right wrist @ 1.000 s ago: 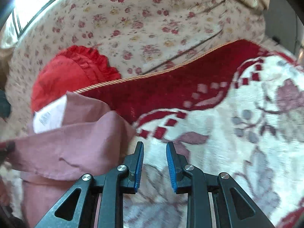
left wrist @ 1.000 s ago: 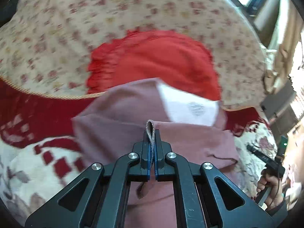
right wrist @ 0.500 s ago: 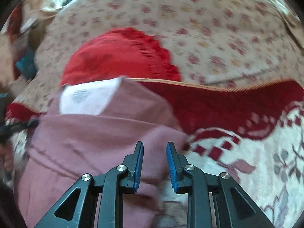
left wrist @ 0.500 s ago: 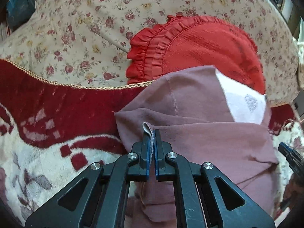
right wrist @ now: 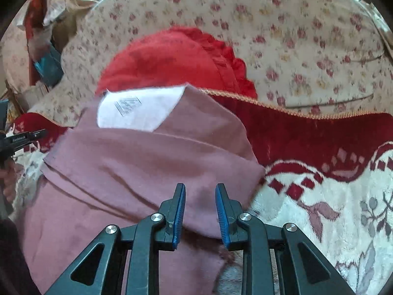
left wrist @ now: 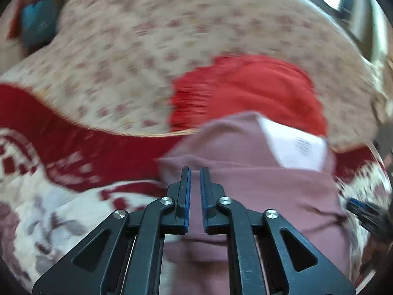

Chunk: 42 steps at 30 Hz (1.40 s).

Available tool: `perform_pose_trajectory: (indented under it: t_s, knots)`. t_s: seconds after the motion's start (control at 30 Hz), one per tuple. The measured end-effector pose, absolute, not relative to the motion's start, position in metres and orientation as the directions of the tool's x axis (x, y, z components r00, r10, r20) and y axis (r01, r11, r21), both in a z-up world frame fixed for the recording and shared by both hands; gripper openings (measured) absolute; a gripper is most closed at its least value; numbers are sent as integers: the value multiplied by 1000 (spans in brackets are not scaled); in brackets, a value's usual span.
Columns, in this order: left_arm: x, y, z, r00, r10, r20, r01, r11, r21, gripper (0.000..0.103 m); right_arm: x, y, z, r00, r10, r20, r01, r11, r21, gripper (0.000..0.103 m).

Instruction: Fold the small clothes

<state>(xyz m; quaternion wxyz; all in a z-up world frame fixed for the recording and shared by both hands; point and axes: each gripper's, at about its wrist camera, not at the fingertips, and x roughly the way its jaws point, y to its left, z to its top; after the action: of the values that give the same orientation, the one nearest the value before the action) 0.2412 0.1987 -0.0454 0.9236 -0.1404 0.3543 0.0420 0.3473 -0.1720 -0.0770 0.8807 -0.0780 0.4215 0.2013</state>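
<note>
Left wrist view is smeared by motion blur; the flowered bedcover (left wrist: pixel 137 56) pattern and the red-and-white blanket (left wrist: pixel 49 211) motifs are hard to read there. The mauve garment (right wrist: pixel 137 172) lies folded over on the blanket, its lower part cut off by the frame edge and by the gripper frames. A white label (right wrist: pixel 140 108) shows near its top edge; the print on it is too small to read. A red frilled cushion (right wrist: pixel 172 61) sits behind, partly hidden by the garment.

Left gripper (left wrist: pixel 194 186): angled down over the garment's left edge; its jaws have just been opening, a narrow gap between the pads, no cloth pinched in it.

Right gripper (right wrist: pixel 200 209): angled down above the garment's right fold, jaws parted moderately, nothing gripped; cloth is visible through the gap below.
</note>
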Motion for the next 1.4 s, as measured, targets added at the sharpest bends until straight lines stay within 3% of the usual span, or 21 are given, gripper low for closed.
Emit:
perform_pose_trajectory:
  t_s: [0.03,0.1,0.17,0.43,0.53,0.6,0.63,0.67,0.83,0.93,1.1,1.2,1.3,1.4]
  knots:
    - [244,192,-49,736,-44,-675,-153,961,-229,19,351,-170,-86,530,274,-803,-418,908,33,23]
    - [250,176,-71,669,-59,-740,-149,966,-212,19,358,-163,-108,460,231,-857,-417,909,21,23]
    - [252,176,-93,616,-44,-787,-203,956,-212,19,356,-165,-107,488,242,-839,-421,907,16,23]
    - [246,182,-86,646,-38,-763,-242,937,-251,19,361,-183,-108,446,320,-836,-361,919,158,25]
    - [244,188,-67,704,-16,-710,-247,932,-266,19,363,-191,-99,447,351,-823,-363,912,192,25]
    - [253,190,-58,734,-3,-679,-249,929,-274,25,364,-197,-88,525,325,-787,-328,930,165,25]
    - [258,192,-59,734,4,-680,-256,928,-271,38,366,-198,-82,587,274,-762,-300,948,110,25]
    - [267,193,-62,726,14,-688,-272,924,-268,45,368,-197,-78,630,246,-737,-288,955,72,25]
    - [286,207,-103,651,-54,-757,-327,880,-344,51,390,-181,-85,661,238,-712,-292,955,48,25]
    - [286,212,-102,651,-79,-755,-316,876,-364,52,417,-171,-115,551,249,-797,-290,952,97,25]
    - [285,213,-99,656,-67,-751,-318,879,-356,53,423,-182,-112,523,257,-812,-247,958,144,26]
    - [273,211,-87,682,17,-731,-351,885,-307,53,414,-175,-91,575,215,-790,-244,966,85,26]
    - [268,202,-72,742,26,-670,-302,905,-299,53,400,-151,-64,606,301,-736,-321,940,120,26]
    - [280,190,-86,700,-3,-714,-267,927,-265,53,393,-111,-68,601,310,-737,-373,924,84,26]
